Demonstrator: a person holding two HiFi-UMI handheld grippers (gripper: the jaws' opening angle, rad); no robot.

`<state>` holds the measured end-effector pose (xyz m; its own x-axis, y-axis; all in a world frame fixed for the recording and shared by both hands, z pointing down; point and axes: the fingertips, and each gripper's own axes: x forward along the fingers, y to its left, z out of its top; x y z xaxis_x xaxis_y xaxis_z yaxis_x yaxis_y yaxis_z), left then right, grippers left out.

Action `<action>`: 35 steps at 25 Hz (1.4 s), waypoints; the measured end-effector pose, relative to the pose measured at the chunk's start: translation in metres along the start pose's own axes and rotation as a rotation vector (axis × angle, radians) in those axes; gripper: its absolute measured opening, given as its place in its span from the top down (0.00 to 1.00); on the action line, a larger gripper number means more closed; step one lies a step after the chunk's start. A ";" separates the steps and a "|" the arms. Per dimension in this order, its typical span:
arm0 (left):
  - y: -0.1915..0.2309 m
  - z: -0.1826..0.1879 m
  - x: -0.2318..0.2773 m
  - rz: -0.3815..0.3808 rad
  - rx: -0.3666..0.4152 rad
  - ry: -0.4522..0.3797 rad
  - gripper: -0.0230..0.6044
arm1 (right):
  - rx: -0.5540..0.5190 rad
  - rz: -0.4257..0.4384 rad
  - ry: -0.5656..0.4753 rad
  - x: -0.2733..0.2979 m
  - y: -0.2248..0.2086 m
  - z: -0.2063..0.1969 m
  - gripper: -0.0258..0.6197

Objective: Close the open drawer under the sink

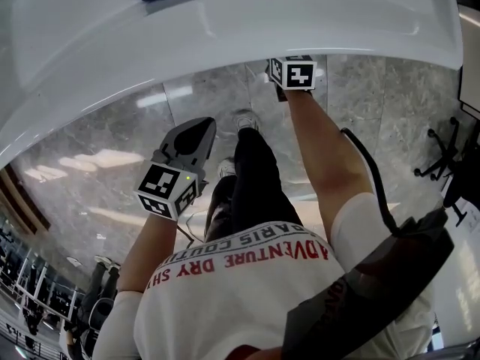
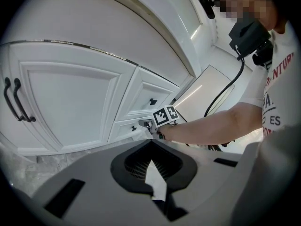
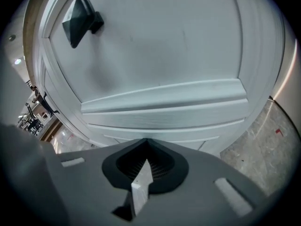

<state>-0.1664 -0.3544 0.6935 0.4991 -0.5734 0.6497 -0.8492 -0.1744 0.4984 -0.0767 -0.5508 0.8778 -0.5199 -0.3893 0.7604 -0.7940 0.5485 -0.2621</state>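
Pushing shut the low drawer [image 2: 123, 128] under the sink [image 1: 225, 21] — closing step in hand.
Working with the right hand-held gripper [image 3: 144, 141], jaws pressed together on nothing, tip at the lower moulding of the drawer front, below its dark knob [image 3: 79, 18] — touching or just shy, hard to say. Holding the left hand-held gripper [image 2: 151, 141] well back from the cabinet, likewise closed and empty. Calls next for a straight, even push until flush.
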 end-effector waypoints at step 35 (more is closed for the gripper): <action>-0.192 0.005 -0.268 -0.166 0.260 -0.179 0.96 | -0.274 0.394 -0.202 -0.485 0.317 0.004 0.96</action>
<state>-0.1375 -0.1714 0.4206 0.6152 -0.6477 0.4495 -0.7862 -0.4613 0.4112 -0.0777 -0.1914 0.4234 -0.8347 -0.2342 0.4985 -0.4281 0.8453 -0.3197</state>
